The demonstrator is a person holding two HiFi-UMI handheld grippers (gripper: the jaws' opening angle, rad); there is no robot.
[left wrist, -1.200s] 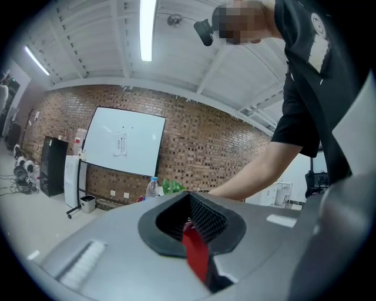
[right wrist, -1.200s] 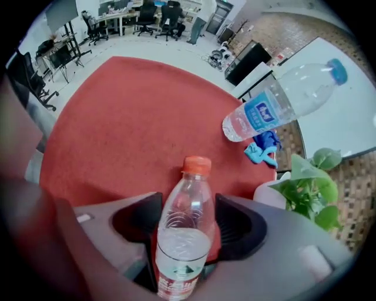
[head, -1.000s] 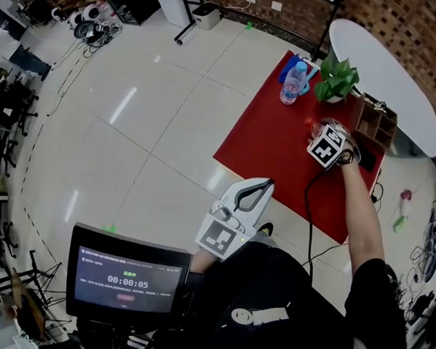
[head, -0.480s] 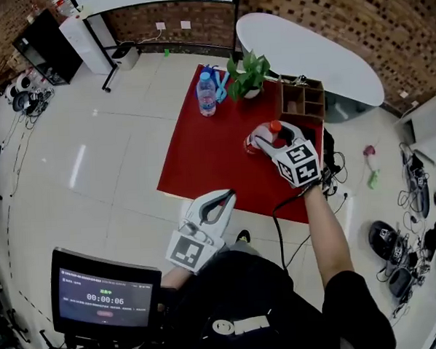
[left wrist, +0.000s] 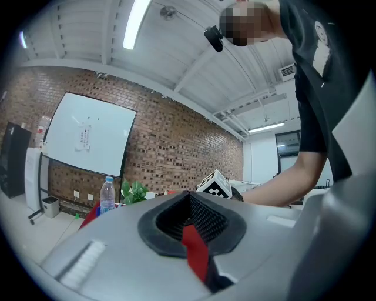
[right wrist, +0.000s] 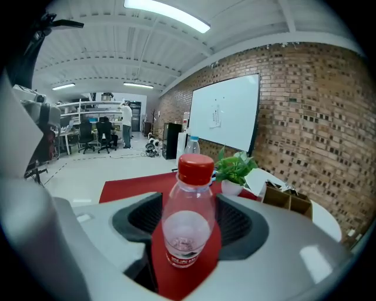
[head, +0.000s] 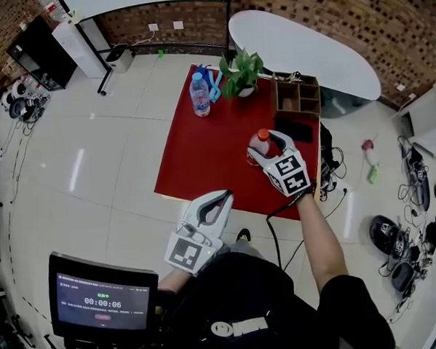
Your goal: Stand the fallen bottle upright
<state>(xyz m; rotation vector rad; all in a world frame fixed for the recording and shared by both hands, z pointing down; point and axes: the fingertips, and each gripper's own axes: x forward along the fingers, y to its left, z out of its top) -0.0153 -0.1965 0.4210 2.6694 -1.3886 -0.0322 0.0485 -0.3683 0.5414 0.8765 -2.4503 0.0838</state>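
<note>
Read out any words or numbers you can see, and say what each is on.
"00:00:06" on the screen, head view; its other lines are too small.
Label of the red-capped bottle: blurred, unreadable.
Sheet on the whiteboard: too small to read.

Potted plant near blue-capped bottle

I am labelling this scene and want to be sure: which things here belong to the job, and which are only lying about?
Belonging to the job:
- red-capped bottle, held in the right gripper
- red table

Only lying about:
- blue-capped bottle, standing
- potted plant
- wooden box
- left gripper, shut and empty
</note>
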